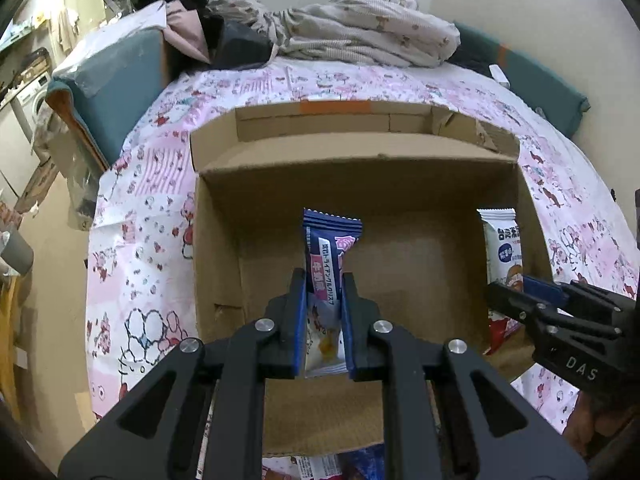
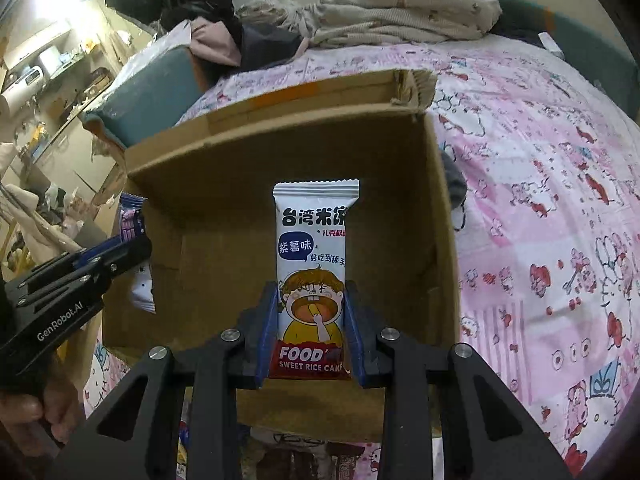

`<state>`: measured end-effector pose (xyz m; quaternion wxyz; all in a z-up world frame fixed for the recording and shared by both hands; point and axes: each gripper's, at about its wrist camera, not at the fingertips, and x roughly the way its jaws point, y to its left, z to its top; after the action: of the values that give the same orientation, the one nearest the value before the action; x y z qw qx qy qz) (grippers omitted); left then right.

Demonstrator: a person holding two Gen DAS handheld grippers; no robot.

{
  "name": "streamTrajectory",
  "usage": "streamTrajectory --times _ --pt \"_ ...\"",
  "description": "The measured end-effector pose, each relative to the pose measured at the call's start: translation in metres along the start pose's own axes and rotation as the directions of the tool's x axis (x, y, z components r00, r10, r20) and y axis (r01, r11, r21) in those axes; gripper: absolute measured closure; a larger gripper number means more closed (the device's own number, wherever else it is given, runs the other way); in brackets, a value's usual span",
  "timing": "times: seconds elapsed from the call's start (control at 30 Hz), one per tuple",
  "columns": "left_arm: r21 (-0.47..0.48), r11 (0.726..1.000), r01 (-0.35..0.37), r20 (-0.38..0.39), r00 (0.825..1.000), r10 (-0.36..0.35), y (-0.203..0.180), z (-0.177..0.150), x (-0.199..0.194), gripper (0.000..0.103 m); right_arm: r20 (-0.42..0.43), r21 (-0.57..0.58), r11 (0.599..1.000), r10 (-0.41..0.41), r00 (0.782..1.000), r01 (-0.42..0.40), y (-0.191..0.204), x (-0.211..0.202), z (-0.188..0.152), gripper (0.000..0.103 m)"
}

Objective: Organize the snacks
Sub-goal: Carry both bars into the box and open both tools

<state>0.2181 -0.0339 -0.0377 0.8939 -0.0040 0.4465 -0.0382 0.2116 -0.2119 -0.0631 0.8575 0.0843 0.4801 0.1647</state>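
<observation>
An open cardboard box (image 1: 224, 216) (image 2: 440, 240) lies on a pink patterned bedsheet. My left gripper (image 1: 323, 280) is shut on a blue-and-white snack packet (image 1: 326, 252), held upright over the box's inside; that packet also shows at the left of the right wrist view (image 2: 132, 220). My right gripper (image 2: 311, 288) is shut on a white sweet rice cake packet (image 2: 314, 248) with a cartoon boy, held upright over the box; it also shows at the right of the left wrist view (image 1: 500, 240), where the right gripper (image 1: 516, 292) comes in from the right.
More snack packets lie on the sheet just before the box's near edge (image 1: 316, 466) (image 2: 312, 456). A red packet (image 1: 502, 330) lies in the box's right near corner. Piled clothes (image 1: 360, 28) and a teal cushion (image 1: 120, 80) lie behind the box.
</observation>
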Motion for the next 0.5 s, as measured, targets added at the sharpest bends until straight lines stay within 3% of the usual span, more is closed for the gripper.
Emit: streamTrajectory --times 0.33,0.5 --pt "0.003 1.000 -0.009 -0.003 1.000 0.009 -0.0035 -0.0015 -0.0006 0.090 0.024 -0.023 1.000 -0.021 0.999 0.022 0.0086 -0.0021 0.0022 0.069" --pt "0.003 1.000 -0.013 0.000 1.000 0.013 -0.0054 -0.0005 -0.0023 0.088 0.057 -0.005 1.000 0.006 0.998 -0.006 0.0083 -0.0076 0.0044 0.067"
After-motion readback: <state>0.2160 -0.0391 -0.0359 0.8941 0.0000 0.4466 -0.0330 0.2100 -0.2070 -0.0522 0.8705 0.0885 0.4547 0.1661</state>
